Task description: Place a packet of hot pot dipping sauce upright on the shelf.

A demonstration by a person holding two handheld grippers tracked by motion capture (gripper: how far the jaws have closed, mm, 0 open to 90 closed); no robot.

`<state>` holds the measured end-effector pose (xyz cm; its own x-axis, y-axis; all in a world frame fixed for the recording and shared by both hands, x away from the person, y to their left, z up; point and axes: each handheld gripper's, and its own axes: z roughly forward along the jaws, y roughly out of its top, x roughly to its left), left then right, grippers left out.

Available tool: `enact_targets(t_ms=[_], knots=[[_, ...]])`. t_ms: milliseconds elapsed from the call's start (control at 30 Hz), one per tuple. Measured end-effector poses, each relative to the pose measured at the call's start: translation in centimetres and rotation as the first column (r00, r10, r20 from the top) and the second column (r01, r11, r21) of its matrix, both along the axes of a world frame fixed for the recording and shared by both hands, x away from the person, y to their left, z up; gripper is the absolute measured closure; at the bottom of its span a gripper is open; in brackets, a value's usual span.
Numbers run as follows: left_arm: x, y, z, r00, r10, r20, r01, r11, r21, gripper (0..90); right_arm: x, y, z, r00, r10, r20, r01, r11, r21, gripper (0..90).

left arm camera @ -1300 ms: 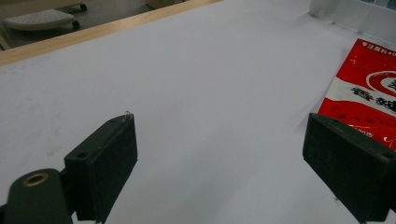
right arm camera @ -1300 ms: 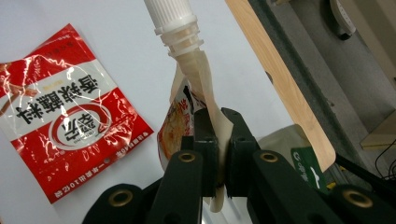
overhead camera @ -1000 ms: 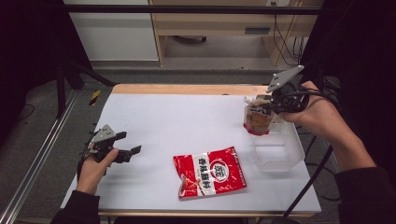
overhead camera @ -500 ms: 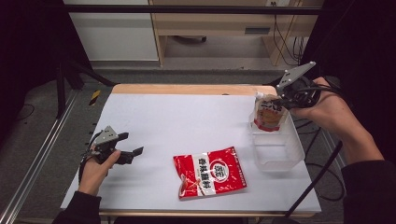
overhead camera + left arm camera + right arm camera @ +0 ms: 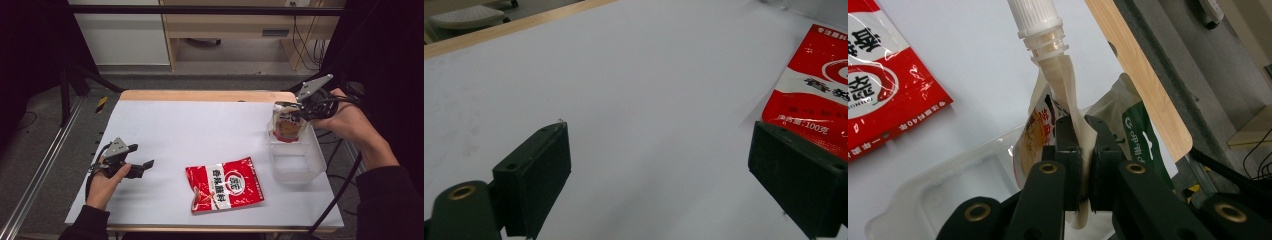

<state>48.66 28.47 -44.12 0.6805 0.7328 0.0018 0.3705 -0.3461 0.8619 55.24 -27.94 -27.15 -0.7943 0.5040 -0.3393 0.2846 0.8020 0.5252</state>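
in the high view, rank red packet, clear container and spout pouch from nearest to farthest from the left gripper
1. red packet, lying flat mid-table, right of the left gripper.
2. clear container, near the table's right edge.
3. spout pouch, held by the right gripper over the container's far end.

The bench [image 5: 200,125] has a matt white top, smooth and paper-like, edged at the far side with pale wood grain. The red packet [image 5: 224,185] is glossy plastic film, creased and catching light. The spouted pouch [image 5: 1058,120] looks like soft, slightly shiny film with a ribbed white plastic cap. The container [image 5: 295,162] seems translucent, frosted plastic. Each tool's jaws are matt black, probably plastic.
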Motion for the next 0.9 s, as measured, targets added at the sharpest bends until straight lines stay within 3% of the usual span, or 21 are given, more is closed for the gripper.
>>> enact_targets(t_ms=[133,367,900], knots=[[0.0,-0.3,-0.1,1.0,-0.004,0.002,0.004,0.9999,0.012,10.2,0.7,-0.4,-1.0,0.9996,0.028,-0.007,-0.028,1.0,-0.006,86.0],[0.0,-0.4,-0.2,1.0,-0.006,0.0,0.006,0.9998,0.019,10.2,1.5,-0.6,-1.9,0.9997,0.026,-0.003,-0.026,1.0,-0.003,86.0],[0.0,-0.1,-0.1,1.0,-0.003,0.004,0.003,0.9999,0.017,10.2,1.9,-0.6,-4.4,0.9994,0.024,-0.026,-0.023,0.999,0.028,85.8]])
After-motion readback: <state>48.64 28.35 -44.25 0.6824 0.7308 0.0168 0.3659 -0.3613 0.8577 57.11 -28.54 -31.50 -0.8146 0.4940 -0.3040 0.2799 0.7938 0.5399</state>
